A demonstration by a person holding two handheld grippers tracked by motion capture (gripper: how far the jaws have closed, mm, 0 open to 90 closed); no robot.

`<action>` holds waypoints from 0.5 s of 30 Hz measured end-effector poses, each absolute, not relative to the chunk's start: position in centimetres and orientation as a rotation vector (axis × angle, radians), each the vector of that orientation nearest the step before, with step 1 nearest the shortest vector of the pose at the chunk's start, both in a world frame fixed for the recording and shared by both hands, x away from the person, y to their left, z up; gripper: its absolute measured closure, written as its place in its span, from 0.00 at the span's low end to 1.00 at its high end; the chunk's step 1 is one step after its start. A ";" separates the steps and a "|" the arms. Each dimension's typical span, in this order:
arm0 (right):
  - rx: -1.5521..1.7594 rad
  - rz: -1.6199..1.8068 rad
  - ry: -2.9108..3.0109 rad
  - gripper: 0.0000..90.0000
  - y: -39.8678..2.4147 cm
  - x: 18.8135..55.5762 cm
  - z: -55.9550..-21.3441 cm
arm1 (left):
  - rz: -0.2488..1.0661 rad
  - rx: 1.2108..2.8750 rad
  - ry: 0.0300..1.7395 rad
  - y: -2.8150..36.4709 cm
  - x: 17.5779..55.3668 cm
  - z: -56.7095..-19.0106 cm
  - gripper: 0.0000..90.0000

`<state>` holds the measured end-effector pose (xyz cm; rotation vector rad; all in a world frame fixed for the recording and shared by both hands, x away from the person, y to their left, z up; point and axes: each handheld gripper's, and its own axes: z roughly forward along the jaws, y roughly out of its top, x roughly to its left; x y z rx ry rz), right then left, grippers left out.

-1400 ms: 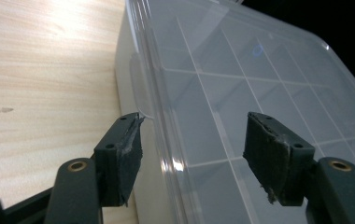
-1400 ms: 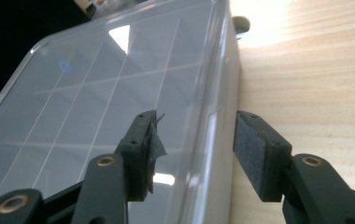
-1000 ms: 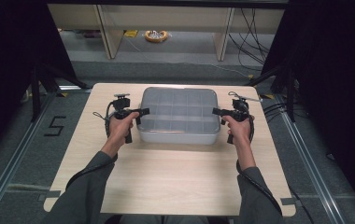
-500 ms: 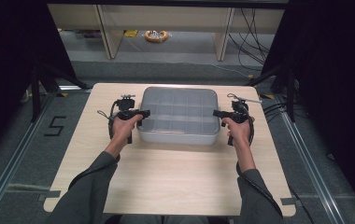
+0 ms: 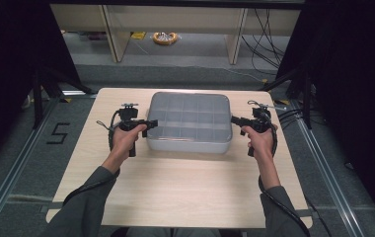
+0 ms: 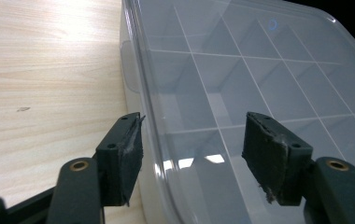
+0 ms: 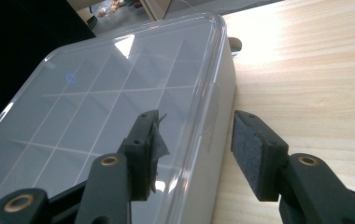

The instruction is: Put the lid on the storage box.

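Setting: a pale wooden table [image 5: 185, 197] seen from above, with a person's two forearms in grey sleeves coming in from the bottom edge.
Box: a clear plastic box [image 5: 189, 121] with a shut lid sits flat on the far half of the table, near the middle from side to side. White dividers inside split it into a grid of compartments; nothing can be made out in them.
Left gripper: the left gripper [image 5: 152, 123] is held in the person's left hand [image 5: 125, 140] at the left side of the box. Its jaws are spread apart and straddle the lid's edge, one jaw over the lid, the other outside the box wall above the table. In the left gripper view the pads [image 6: 128, 158] are near the rim, but contact cannot be judged.
Right gripper: the right gripper [image 5: 234, 120] is held in the right hand [image 5: 259, 143] at the right side of the box. Its jaws are also spread, one over the lid, one outside the wall. The pad [image 7: 251, 154] outside stands apart from the box side.
Box latch: a small clear tab [image 6: 130, 65] sticks out from the box side, farther along from the left gripper.
Floor: grey floor around the table, with a yellow coil [image 5: 165, 37] lying far behind it.
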<state>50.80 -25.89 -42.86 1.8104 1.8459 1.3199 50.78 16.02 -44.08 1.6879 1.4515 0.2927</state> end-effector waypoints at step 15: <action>1.663 1.363 1.931 0.49 -25.9 47.2 -43.2 | 0.237 1.711 1.315 17.8 45.4 -43.6 0.38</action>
